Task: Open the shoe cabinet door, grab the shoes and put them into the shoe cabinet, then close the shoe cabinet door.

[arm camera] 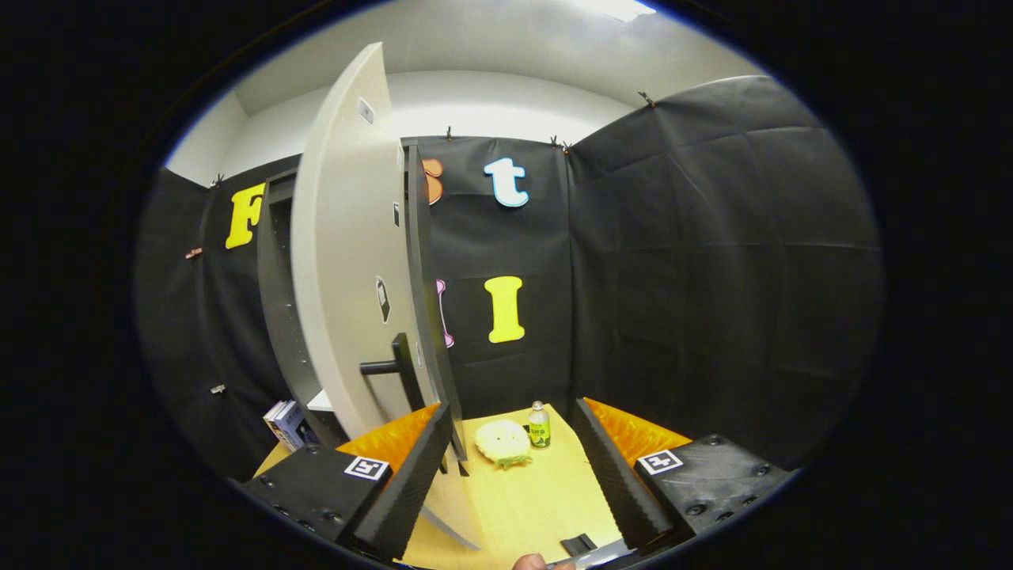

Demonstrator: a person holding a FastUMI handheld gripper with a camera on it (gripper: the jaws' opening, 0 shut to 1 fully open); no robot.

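Gripper view: the gripper (514,475) has its 2 fingers spread wide apart, released, w/ nothing between them but bare tabletop. The left finger (411,483) sits just in front of the lower edge of the cabinet door; whether it touches the door, can't tell.

1 shoe cabinet (277,301), tall & dark, stands upright at far left against the booth wall, long axis vertical. Its 1 door (340,261), pale, is swung open toward the gripper, edge-on, also upright, w/ a dark bar handle (392,368) sticking out from its face low down. Inside of the cabinet is mostly hidden behind the door.

Beyond the fingers, on the light wooden table (530,507), lies 1 pale yellow, fluffy shoe, prob. a slipper (503,443); too small to tell which way its toe points. Just right of it, nearly touching, stands 1 small bottle (539,425), upright, white cap.

Left of the cabinet base, by the table's left side, abt 2 books (286,423) stand leaning.

Near edge, between the fingers: 1 small dark clip-like item (578,544) on the table, & part of a person's hand (532,562) just beside it.
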